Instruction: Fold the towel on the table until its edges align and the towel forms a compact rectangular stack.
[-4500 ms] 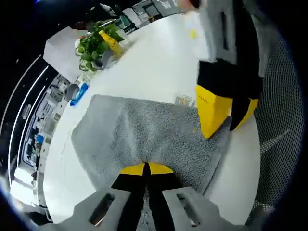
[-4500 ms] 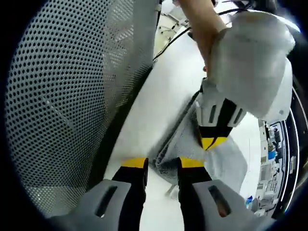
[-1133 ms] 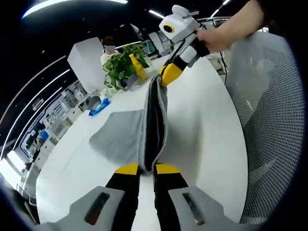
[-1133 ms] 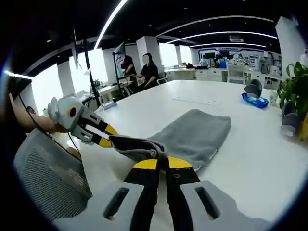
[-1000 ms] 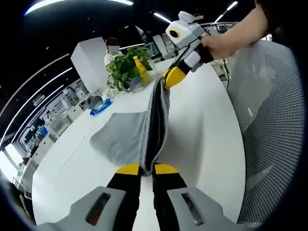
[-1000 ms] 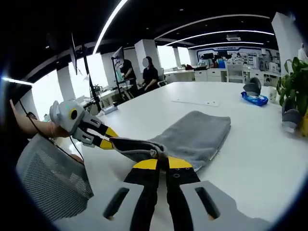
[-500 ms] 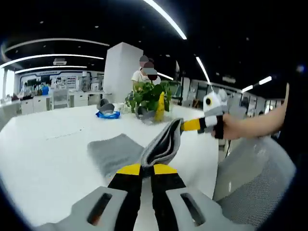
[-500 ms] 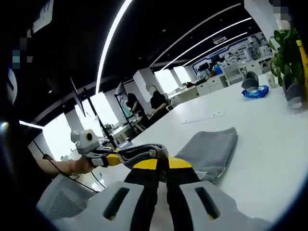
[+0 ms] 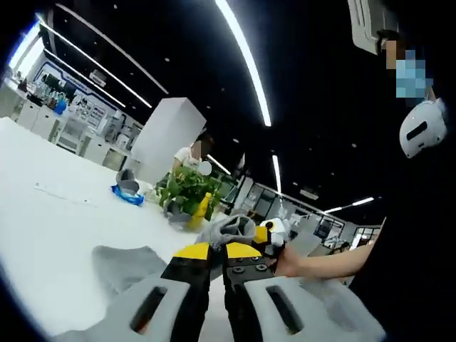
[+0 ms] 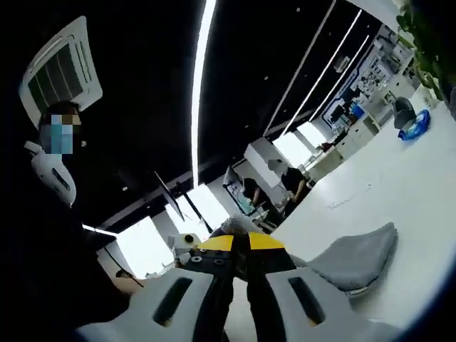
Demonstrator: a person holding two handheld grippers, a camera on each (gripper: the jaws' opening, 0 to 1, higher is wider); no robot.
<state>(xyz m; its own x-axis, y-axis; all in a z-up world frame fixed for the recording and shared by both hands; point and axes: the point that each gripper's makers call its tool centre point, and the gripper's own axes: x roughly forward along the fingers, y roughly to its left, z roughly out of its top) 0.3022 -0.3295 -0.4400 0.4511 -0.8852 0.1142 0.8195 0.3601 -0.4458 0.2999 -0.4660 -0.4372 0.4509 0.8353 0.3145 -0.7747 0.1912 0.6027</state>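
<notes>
Fold approx. half done: both tongs, left (image 9: pixel 218 251) & right (image 10: pixel 241 243), are clamping the towel (image 9: pixel 229 227) edge up off the surface (image 9: pixel 43 221); laying over, aligning left.

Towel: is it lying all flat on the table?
No, the towel is lifted at one end, pinched in the left gripper, while its other end rests on the table.

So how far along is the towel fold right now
Done: both grips are made. The left hand-held gripper and the right hand-held gripper are each shut on an edge of the grey towel. In hand: that edge is raised, while the rest lies on the white table. Left: lay it over, align the edges and finish the compact stack.
</notes>
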